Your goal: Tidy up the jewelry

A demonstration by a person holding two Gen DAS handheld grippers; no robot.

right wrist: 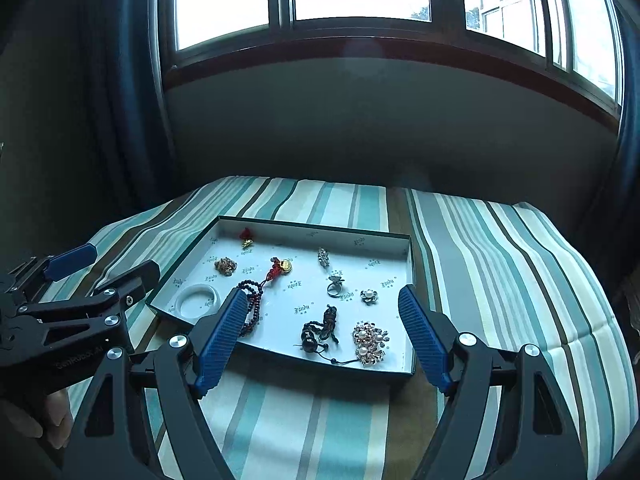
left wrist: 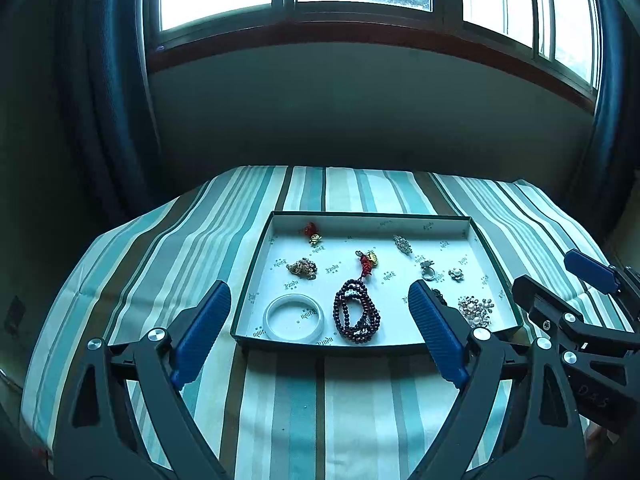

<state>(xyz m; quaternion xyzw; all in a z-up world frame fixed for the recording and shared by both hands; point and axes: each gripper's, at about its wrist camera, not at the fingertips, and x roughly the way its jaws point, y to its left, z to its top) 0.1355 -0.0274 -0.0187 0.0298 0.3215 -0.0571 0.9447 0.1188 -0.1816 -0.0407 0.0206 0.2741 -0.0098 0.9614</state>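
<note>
A shallow white-lined box tray [left wrist: 256,268] [right wrist: 408,268] lies on a striped cloth. In it lie a white bangle [left wrist: 294,317] [right wrist: 197,300], a dark bead necklace [left wrist: 356,314] [right wrist: 252,300] with a red-and-gold charm [left wrist: 368,262] [right wrist: 280,267], a gold brooch [left wrist: 302,269] [right wrist: 225,266], a silver ring [left wrist: 428,271] [right wrist: 334,285], a pearl flower [left wrist: 456,273] [right wrist: 368,295] and a pearl cluster brooch [left wrist: 476,310] [right wrist: 370,342]. My left gripper [left wrist: 320,308] is open and empty above the tray's near edge. My right gripper [right wrist: 322,312] is open and empty above the tray's right half.
The striped cloth [left wrist: 288,408] [right wrist: 500,264] covers a table below a window wall. A red-and-gold trinket [left wrist: 312,234] [right wrist: 247,238] and a crystal brooch [left wrist: 402,244] [right wrist: 323,257] lie at the tray's back. A dark beaded tassel piece [right wrist: 320,332] lies near the front. Dark curtains hang at both sides.
</note>
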